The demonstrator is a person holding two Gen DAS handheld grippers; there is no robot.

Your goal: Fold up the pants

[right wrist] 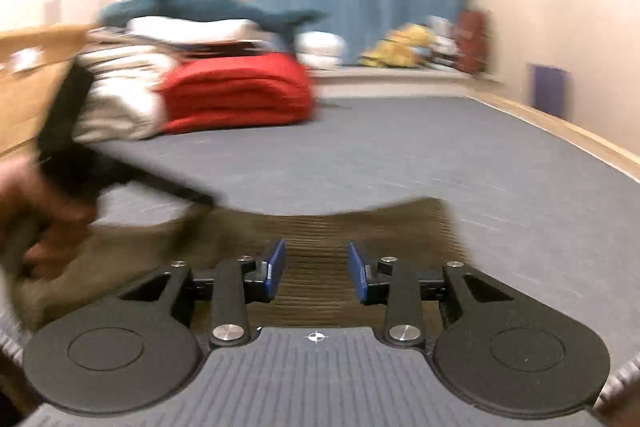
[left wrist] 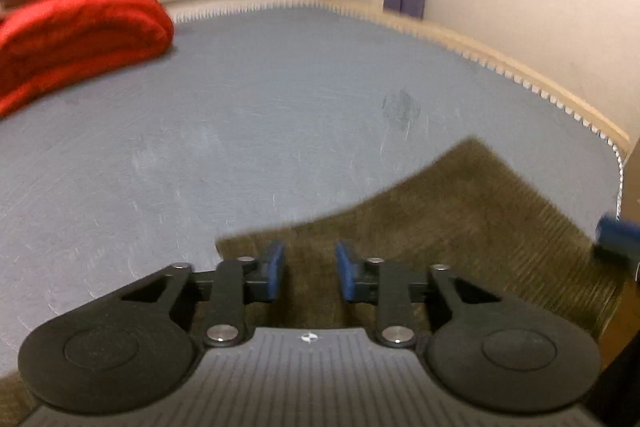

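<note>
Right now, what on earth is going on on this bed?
A person holds a gripper in each hand over brown pants spread on a grey bed. Both the left gripper and the right gripper are open above the cloth, gripping nothing. The pictures are blurred, so things are moving. A red blanket lies folded farther back.

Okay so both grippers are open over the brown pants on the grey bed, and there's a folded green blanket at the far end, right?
Not quite: the folded blanket is red, not green, as the left wrist view shows. The rest holds: left gripper and right gripper are open over the brown pants on the grey bed.
</note>
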